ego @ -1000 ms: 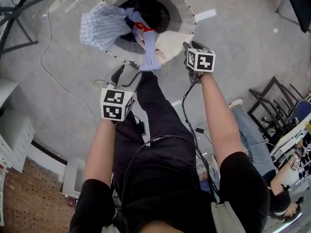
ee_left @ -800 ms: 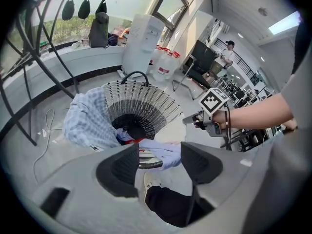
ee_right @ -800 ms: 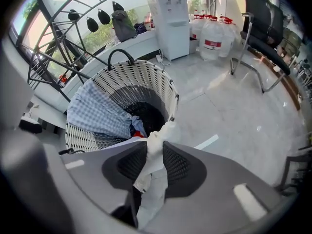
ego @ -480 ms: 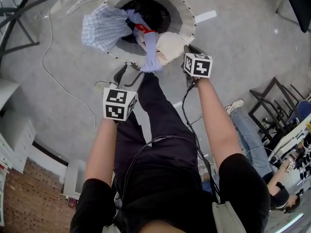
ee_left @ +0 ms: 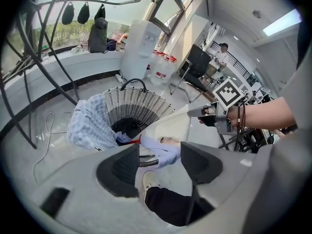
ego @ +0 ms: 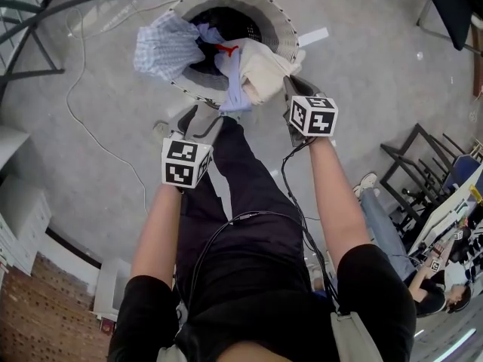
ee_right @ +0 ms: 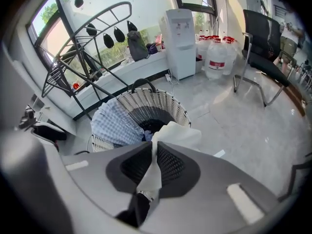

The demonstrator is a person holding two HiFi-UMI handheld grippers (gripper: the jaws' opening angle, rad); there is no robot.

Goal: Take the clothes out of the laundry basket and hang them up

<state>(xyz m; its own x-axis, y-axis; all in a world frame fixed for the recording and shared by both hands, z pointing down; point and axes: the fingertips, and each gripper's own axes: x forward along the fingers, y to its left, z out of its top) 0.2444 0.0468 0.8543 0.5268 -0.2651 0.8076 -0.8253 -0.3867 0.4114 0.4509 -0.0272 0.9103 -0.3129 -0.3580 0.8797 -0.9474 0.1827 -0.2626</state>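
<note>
A white wicker laundry basket [ego: 290,30] stands on the floor ahead of me. A blue checked shirt [ego: 170,44] hangs over its left rim, a lavender garment [ego: 235,81] over the near rim, and a cream garment [ego: 263,68] over the right rim. My right gripper [ego: 292,90] is at the basket's near right edge. Its jaws are closing, with a fold of the cream garment [ee_right: 173,133] pinched between them [ee_right: 152,165]. My left gripper [ego: 198,119] hovers just short of the basket, open, nothing between its fingers [ee_left: 158,162]. The basket [ee_left: 141,104] lies beyond it.
A metal drying rack [ee_right: 83,48] with hangers stands behind the basket by the window. A water dispenser [ee_right: 179,38] with bottles and a black chair [ee_right: 263,43] are to the right. A cable [ego: 83,119] trails across the grey floor at left. My legs and a shoe [ee_left: 148,182] are below.
The right gripper has closed on the cream garment and lifted its edge up and toward me. The left gripper has barely moved.
</note>
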